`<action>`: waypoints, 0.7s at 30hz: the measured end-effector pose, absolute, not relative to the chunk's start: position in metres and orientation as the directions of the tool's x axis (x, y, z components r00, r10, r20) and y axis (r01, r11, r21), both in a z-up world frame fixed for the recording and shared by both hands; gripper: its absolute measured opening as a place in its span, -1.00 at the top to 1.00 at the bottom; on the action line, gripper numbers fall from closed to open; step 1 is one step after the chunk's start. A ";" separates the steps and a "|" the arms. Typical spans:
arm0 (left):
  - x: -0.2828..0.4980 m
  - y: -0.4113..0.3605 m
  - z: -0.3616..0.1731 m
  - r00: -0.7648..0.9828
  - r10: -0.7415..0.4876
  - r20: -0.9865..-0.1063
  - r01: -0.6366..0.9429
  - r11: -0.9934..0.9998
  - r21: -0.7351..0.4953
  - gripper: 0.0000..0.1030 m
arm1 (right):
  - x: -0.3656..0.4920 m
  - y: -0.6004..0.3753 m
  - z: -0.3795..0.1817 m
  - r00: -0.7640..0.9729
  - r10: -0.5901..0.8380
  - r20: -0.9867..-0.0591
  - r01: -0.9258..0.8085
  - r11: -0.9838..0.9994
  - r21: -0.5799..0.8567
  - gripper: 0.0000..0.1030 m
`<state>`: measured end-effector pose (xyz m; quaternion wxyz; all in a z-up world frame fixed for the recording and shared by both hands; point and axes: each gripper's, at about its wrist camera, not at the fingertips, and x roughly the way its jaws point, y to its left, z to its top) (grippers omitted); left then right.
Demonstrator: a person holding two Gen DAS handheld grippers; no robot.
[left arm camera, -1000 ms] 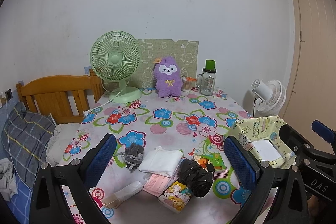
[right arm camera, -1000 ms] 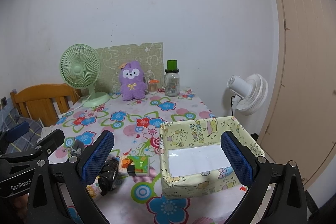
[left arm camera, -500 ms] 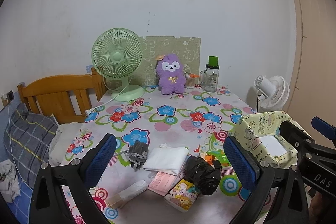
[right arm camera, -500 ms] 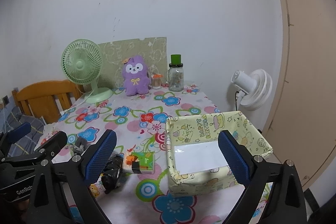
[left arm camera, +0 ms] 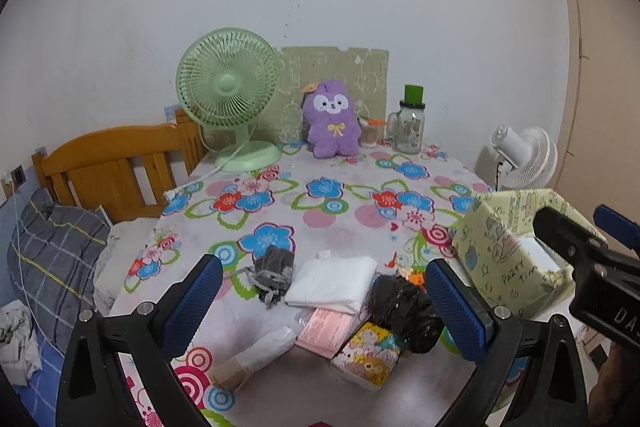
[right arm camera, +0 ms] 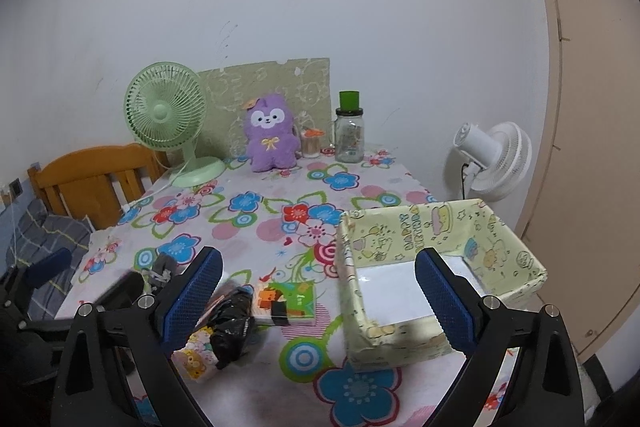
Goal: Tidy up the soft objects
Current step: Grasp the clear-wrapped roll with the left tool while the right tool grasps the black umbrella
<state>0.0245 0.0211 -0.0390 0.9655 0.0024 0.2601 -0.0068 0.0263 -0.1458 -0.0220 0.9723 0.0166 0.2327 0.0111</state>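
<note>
The left tool (left arm camera: 324, 301) hangs above the near edge of the table (left arm camera: 344, 223) with its blue pads spread wide and nothing between them. The right tool (right arm camera: 318, 293) is spread just as wide and equally empty, poised over the near right corner.

Below the left tool a cluster of soft things lies along the near edge: a grey knitted glove (left arm camera: 273, 271), a folded white cloth (left arm camera: 331, 283) just beside it, a crumpled black bag (left arm camera: 404, 307), a pink packet (left arm camera: 326, 327), a cartoon tissue pack (left arm camera: 368, 355) and a paper-wrapped roll (left arm camera: 256, 351). A green tissue pack (right arm camera: 289, 301) lies between that cluster and the yellow paper box (right arm camera: 436, 223) at the near right corner, which looks empty down to its white floor.

Nothing appears sorted yet, so this reads as the approach before a first pick. The next move likely calls for lowering the left tool over one piece, perhaps the white cloth, pinching a fold rather than the flat face, then carrying it to the box.
</note>
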 end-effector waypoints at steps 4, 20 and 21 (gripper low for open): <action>0.026 0.022 -0.048 0.852 -0.011 -0.524 0.021 1.000 0.013 -0.97 | 0.031 -0.136 -0.028 0.880 0.047 -0.472 -0.029 0.999 0.045 -0.90; 0.040 0.044 -0.089 0.781 -0.025 -0.624 0.021 1.000 -0.014 -0.89 | 0.045 -0.097 -0.059 0.839 0.062 -0.541 -0.078 0.997 -0.008 -0.86; 0.041 0.045 -0.093 0.775 -0.023 -0.632 0.018 1.000 -0.015 -0.89 | 0.047 -0.094 -0.062 0.836 0.063 -0.545 -0.084 0.996 -0.014 -0.86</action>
